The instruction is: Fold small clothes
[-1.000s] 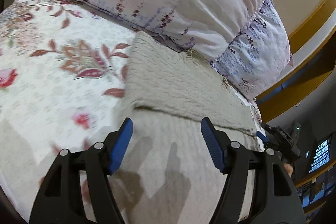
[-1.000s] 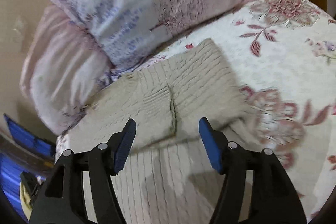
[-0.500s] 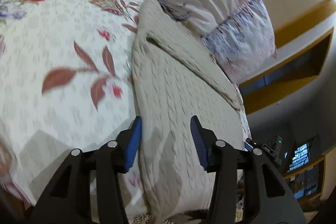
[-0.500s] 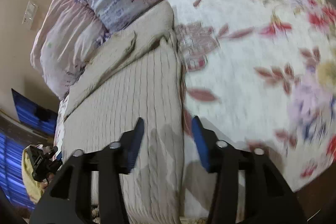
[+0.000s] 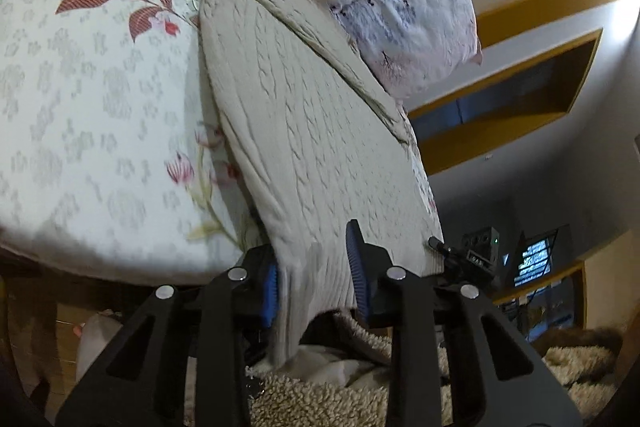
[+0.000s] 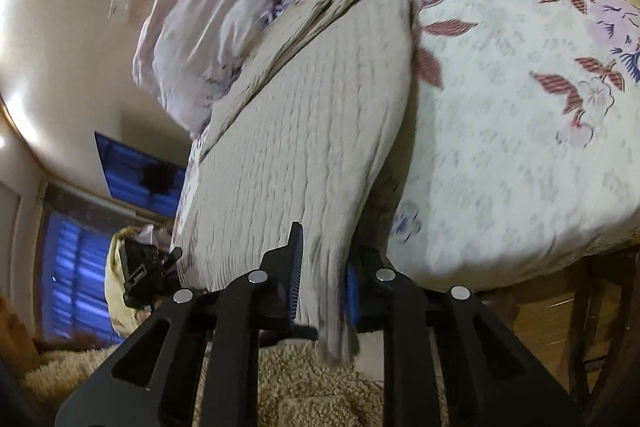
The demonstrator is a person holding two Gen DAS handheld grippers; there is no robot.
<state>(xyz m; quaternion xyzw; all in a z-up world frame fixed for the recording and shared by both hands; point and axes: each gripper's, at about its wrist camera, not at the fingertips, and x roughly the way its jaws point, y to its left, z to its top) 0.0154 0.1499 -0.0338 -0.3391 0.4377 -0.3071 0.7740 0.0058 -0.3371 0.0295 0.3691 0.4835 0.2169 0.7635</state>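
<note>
Beige cable-knit wool fills both my views: the knitted sweater (image 5: 312,131) lies along the edge of the bed with the floral quilted bedspread (image 5: 92,99), its far end against the pale lilac printed pillows (image 5: 404,15) and its near hem hanging over the bed's edge. My left gripper (image 5: 314,277) has its blue pads partly closed around one corner of that hem, with fabric between them. My right gripper (image 6: 322,287) is narrowed onto the other corner of the sweater (image 6: 312,131), cloth bunched between its pads. Below both hangs the shaggy cream rug (image 6: 320,387) on the floor. The bedspread (image 6: 520,107) stretches off to the right.
</note>
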